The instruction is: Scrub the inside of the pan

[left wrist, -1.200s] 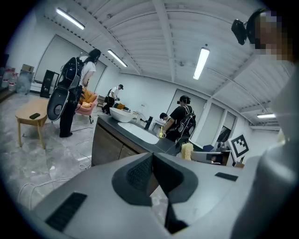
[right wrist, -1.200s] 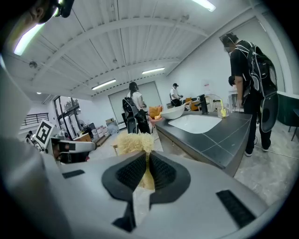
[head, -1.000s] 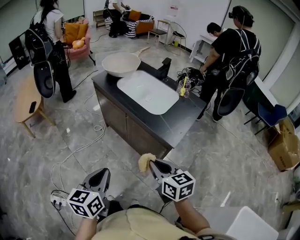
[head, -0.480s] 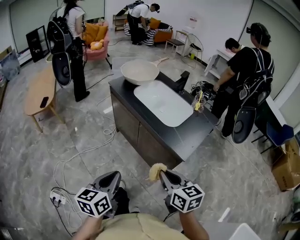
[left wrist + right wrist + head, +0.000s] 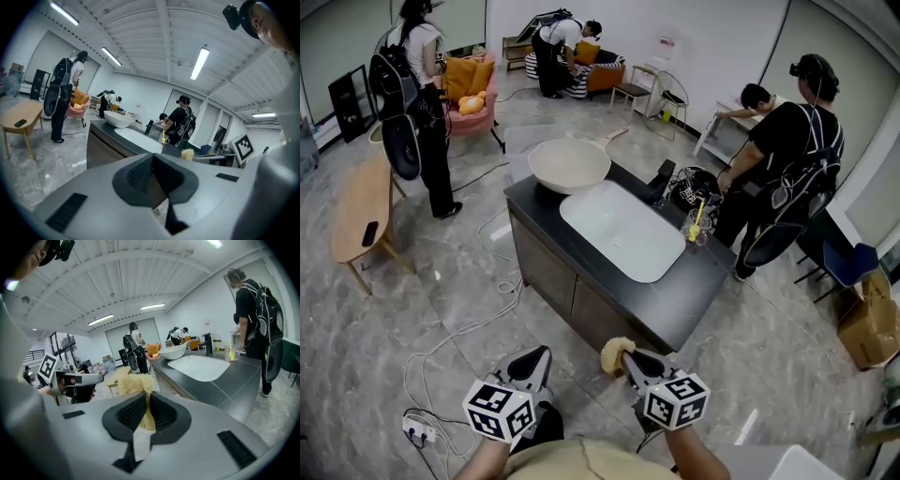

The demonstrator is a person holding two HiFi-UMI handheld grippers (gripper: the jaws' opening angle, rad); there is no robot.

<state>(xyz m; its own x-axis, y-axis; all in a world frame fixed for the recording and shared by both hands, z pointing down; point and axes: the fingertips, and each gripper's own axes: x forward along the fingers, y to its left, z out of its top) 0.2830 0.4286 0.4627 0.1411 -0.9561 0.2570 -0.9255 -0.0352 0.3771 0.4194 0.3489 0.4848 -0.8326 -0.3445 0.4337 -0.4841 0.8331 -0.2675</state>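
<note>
Two sets of tongs sit low in the head view, both well short of the dark surface [image 5: 698, 281] that fills the middle of the frame. The left tongs [image 5: 538, 353] are at lower left, the right tongs [image 5: 627, 355] at lower centre with a yellow scrubber [image 5: 615, 351] at their tips. The pan [image 5: 569, 165] rests at the upper-left end of that surface, just beyond the white sink [image 5: 619, 232], its handle pointing to the upper right. It is well apart from both tongs, so scrubbing has not begun. A loose cable [image 5: 455, 323] trails over the floor at left, and it could catch a foot on the walk in.

From the left gripper view, the left tongs are pressed together with nothing between them. The pan shows small at centre left.

From the right gripper view, the right tongs pinch the scrubber by its lower part, and most of the tuft stands free above the pads. With so shallow a hold, hard rubbing could pull it out. The pan also looks close to the surface's end. Unless the left tongs steady the pan by its rim or handle, the strokes might spin it or push it off.
</note>
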